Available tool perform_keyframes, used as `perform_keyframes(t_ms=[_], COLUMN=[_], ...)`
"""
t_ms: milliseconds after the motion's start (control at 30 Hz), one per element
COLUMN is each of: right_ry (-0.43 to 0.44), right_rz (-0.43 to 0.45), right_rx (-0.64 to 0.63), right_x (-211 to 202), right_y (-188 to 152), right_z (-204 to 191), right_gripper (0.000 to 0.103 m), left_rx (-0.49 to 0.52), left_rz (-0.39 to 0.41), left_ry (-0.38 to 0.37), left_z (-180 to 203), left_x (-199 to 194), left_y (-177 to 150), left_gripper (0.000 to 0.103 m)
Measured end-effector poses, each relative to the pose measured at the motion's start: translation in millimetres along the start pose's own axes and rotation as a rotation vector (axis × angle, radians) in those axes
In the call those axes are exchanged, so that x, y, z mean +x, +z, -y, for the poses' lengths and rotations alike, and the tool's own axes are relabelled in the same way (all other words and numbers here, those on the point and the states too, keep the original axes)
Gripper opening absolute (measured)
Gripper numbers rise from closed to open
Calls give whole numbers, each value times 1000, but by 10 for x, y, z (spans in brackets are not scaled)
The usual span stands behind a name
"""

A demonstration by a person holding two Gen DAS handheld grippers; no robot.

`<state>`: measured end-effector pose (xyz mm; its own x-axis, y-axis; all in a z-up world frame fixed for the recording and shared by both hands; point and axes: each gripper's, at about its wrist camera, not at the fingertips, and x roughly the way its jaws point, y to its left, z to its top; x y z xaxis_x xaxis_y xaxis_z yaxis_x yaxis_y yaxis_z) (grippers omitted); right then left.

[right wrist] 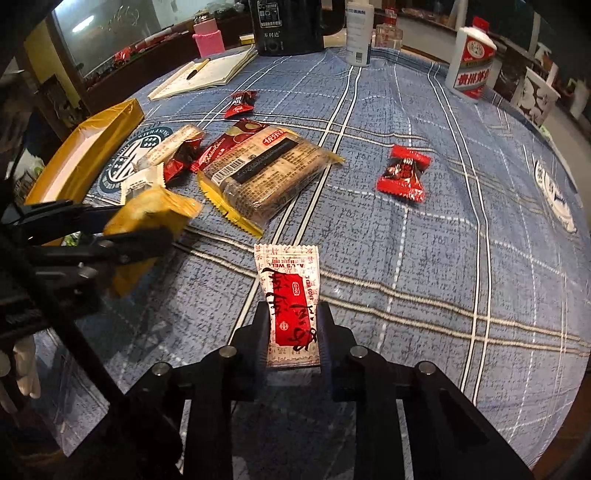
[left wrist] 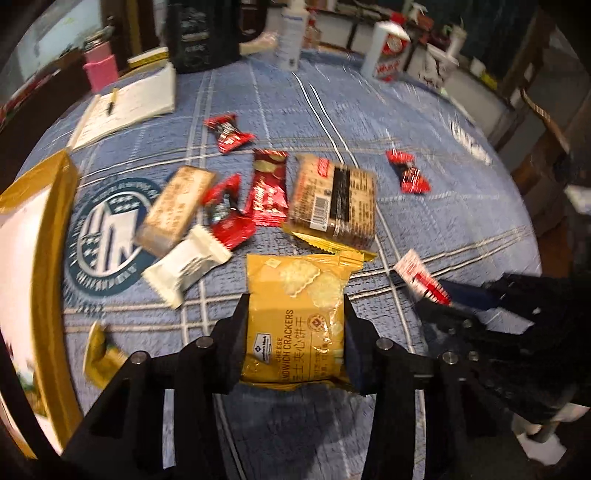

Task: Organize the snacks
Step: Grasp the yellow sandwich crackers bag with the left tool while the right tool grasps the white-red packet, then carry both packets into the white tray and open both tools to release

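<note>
My left gripper (left wrist: 295, 317) is shut on a yellow cheese cracker packet (left wrist: 295, 314) and holds it above the blue cloth; it also shows in the right wrist view (right wrist: 147, 225). My right gripper (right wrist: 293, 325) is shut on a white and red snack packet (right wrist: 291, 302), also seen in the left wrist view (left wrist: 421, 277). A pile of snacks lies ahead: a large clear biscuit pack (right wrist: 266, 166), red candies (right wrist: 404, 173), a white packet (left wrist: 184, 266). A gold box (right wrist: 85, 155) stands open at the left.
A notebook with a pen (right wrist: 207, 74), a pink cup (right wrist: 208, 38), a black kettle (right wrist: 288, 26), a white bottle (right wrist: 358, 33) and a white and red liquor bottle (right wrist: 472, 62) stand along the far side of the round table.
</note>
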<state>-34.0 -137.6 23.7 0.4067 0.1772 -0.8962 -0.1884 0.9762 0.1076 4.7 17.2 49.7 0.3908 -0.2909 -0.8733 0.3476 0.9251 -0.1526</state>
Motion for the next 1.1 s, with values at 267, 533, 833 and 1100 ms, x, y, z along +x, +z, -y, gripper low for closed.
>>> perform_keyframes(t_ms=[267, 533, 833, 1100], right_ry=[106, 241, 338, 289], right_rz=[23, 51, 65, 14], right_rx=[-4, -98, -229, -289], right_x=[-213, -305, -187, 344], right_y=[96, 519, 1140, 1358], right_z=[-319, -1144, -2360, -3154], right_gripper=[23, 24, 24, 24], left_rx=[-198, -362, -451, -479], left_rz=[113, 174, 189, 157], left_ry=[-19, 79, 154, 156], left_z=[-541, -1393, -2330, -3105], left_x=[-633, -1031, -1185, -981], left_y=[-180, -444, -581, -460], left_gripper=[46, 46, 46, 46])
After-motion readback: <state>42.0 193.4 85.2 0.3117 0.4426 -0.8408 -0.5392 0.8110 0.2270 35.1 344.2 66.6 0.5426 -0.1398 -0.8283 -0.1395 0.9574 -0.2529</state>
